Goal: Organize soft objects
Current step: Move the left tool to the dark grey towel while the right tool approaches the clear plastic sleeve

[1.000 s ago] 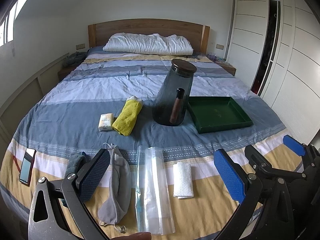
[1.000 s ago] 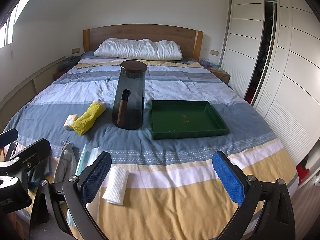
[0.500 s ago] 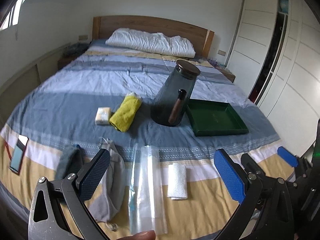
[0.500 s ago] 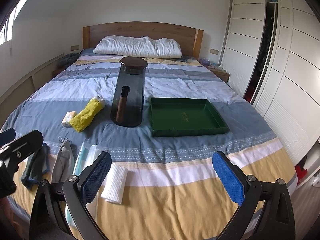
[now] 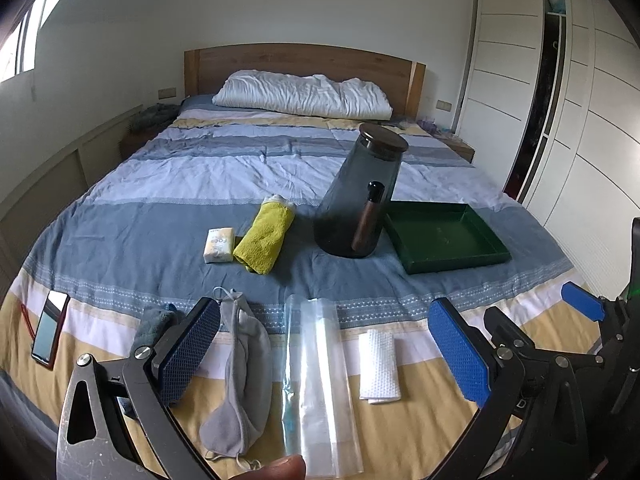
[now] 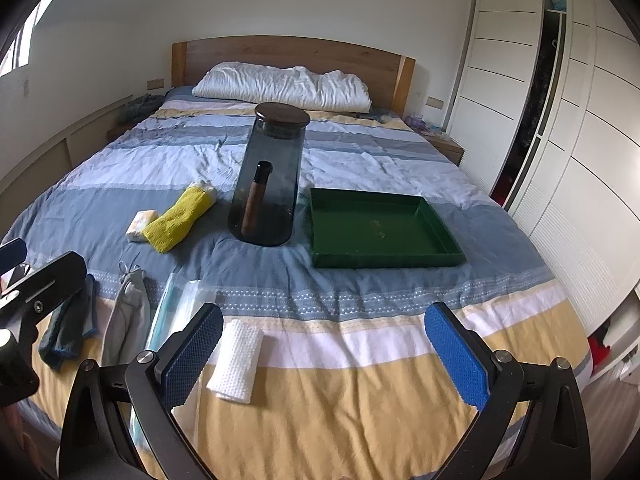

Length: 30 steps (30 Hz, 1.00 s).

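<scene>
Both my tools, left tool and right tool, gape empty near the bed's foot edge; the slick bag could slip.

Bedroom, daylight from window at left. White walls. Bed with striped cover, wooden headboard, white pillow. White wardrobe along right wall; nightstand beside it.

a fuzzy yellow terry cloth, a waffle-textured white cloth, a glossy clear plastic bag and a smooth smoked-glass jar are seen on a matt striped cotton bedcover.
</scene>
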Motion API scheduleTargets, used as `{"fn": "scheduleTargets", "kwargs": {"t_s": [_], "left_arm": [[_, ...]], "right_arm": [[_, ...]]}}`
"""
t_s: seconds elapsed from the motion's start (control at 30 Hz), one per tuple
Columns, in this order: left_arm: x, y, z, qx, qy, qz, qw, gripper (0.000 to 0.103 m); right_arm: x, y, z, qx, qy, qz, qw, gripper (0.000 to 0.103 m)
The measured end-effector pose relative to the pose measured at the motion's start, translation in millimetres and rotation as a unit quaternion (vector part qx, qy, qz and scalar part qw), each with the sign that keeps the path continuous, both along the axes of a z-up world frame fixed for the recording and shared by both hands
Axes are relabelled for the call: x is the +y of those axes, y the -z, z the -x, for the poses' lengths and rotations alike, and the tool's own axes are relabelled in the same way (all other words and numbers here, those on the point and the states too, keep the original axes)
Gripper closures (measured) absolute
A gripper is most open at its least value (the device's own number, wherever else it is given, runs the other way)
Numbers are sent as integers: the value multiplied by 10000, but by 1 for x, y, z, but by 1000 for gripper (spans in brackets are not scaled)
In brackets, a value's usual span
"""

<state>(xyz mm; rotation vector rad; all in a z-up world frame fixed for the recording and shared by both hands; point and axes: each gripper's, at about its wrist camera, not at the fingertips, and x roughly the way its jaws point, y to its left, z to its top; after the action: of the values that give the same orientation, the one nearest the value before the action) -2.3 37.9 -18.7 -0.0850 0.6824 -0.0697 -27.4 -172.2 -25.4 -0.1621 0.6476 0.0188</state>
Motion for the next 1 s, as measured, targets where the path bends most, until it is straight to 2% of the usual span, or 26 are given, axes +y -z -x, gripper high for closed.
{"fn": "scheduleTargets", "kwargs": {"t_s": [0.4,0.57,0.7,0.77,1.0], "left_arm": [[16,19,-10,228,-100,-18,9997,1],[41,40,-17,565,-280,-82,9980,1],[86,75,-19,1022,-702,-318,9918,1],[108,91,-18,1210,-916,-565,9868,1],[156,129,-26,1722,-1157,-842,9746,1]], "right_arm": [[11,15,-14,236,-53,-47,9997,0],[22,39,-23,430,-270,-149,9986,0],[28,72,-36,809,-407,-166,9957,0],[29,91,-46,1047,-437,-188,9934,0],[33,131,-89,1590,-455,-321,9857,0]]}}
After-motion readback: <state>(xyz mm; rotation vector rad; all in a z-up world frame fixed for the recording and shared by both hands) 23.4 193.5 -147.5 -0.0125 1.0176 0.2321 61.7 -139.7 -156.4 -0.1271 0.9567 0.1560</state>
